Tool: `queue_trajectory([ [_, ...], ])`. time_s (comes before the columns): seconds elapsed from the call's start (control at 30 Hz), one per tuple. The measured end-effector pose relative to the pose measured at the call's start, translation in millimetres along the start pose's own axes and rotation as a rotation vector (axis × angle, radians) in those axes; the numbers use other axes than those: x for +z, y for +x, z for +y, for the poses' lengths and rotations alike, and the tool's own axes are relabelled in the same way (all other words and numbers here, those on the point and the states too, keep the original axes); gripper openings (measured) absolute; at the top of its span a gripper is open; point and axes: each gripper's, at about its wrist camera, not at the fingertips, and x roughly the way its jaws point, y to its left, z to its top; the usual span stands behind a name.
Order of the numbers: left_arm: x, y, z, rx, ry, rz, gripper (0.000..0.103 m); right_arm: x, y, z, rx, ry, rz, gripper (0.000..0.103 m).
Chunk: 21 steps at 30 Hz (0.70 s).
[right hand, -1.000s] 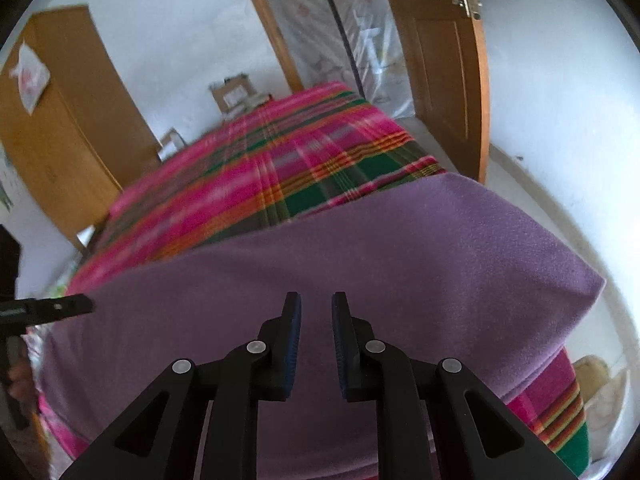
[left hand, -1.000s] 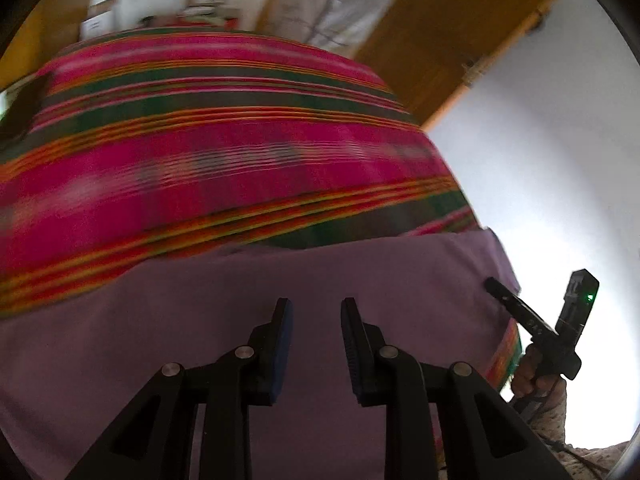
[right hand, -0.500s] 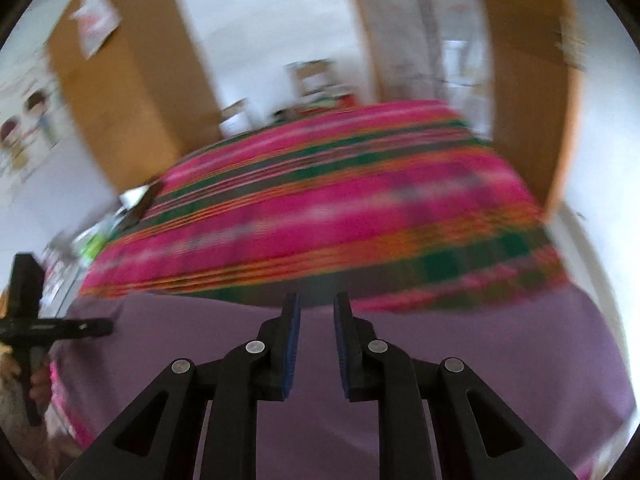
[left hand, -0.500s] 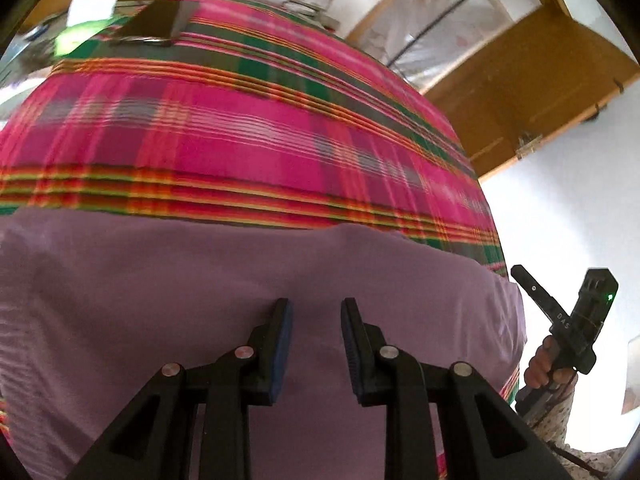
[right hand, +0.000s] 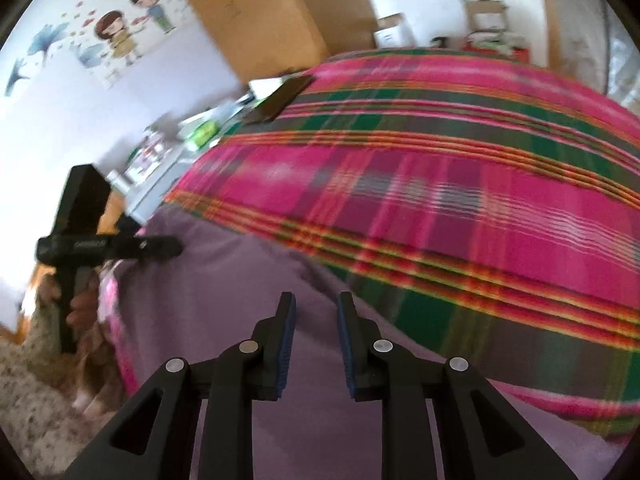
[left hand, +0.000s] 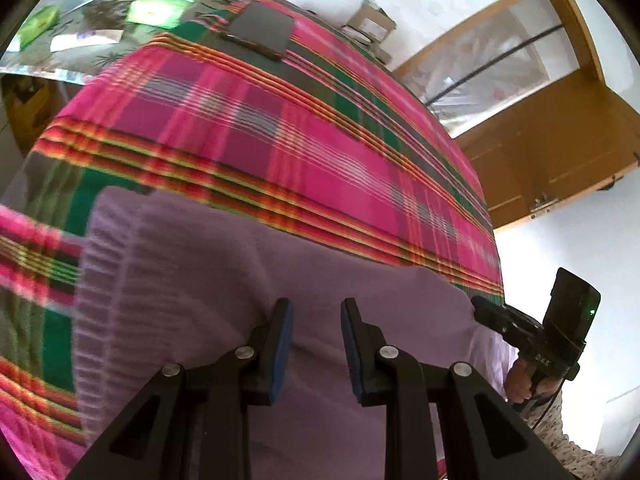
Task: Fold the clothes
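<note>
Purple knitwear (left hand: 192,300) lies spread on the near part of a bed covered by a pink, green and orange plaid blanket (left hand: 304,136), directly under and ahead of both tools. In the left wrist view the left tool (left hand: 316,312) hovers over the garment with its blue-padded fingers (left hand: 282,344) parted and nothing between them; cloth shows through the gap. A ribbed hem band (left hand: 100,304) of the garment runs down to the left of this tool, and beyond that band the blanket is bare. To the right of the left tool, past the garment's edge, the right tool (left hand: 486,312) appears from the side, gripped by a hand (left hand: 524,380); its tip sits at the garment's right border.

In the right wrist view the right tool (right hand: 316,308) is likewise released, fingers apart above the purple fabric (right hand: 224,304), holding nothing. Ahead and to its right the plaid blanket (right hand: 460,184) rises away, blurred. To its left the left tool (right hand: 172,246) shows side-on, near the garment's far left edge; whether it touches the cloth cannot be told.

Far ahead of the left tool a dark flat tablet-like object (left hand: 260,32) rests on the blanket's far corner, and beyond it stands a cluttered table (left hand: 80,44) with green packets (left hand: 154,12).
</note>
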Motion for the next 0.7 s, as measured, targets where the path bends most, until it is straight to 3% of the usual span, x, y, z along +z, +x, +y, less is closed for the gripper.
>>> queue_trajectory([
  [0.3, 9.3, -18.6, -9.0, 0.048, 0.052, -0.02, 0.026, 6.6, 17.7, 8.9, 0.138, -0.033, 0.181, 0.029],
  [0.57, 21.2, 6.3, -42.5, 0.015, 0.163, 0.028, 0.026, 31.0, 18.0, -19.3, 0.173, 0.062, 0.21, 0.034],
  [0.7, 23.7, 21.8, -47.3, 0.02, 0.18, 0.063, 0.026, 30.8, 36.4, -13.9, 0.314, 0.059, 0.293, 0.034],
])
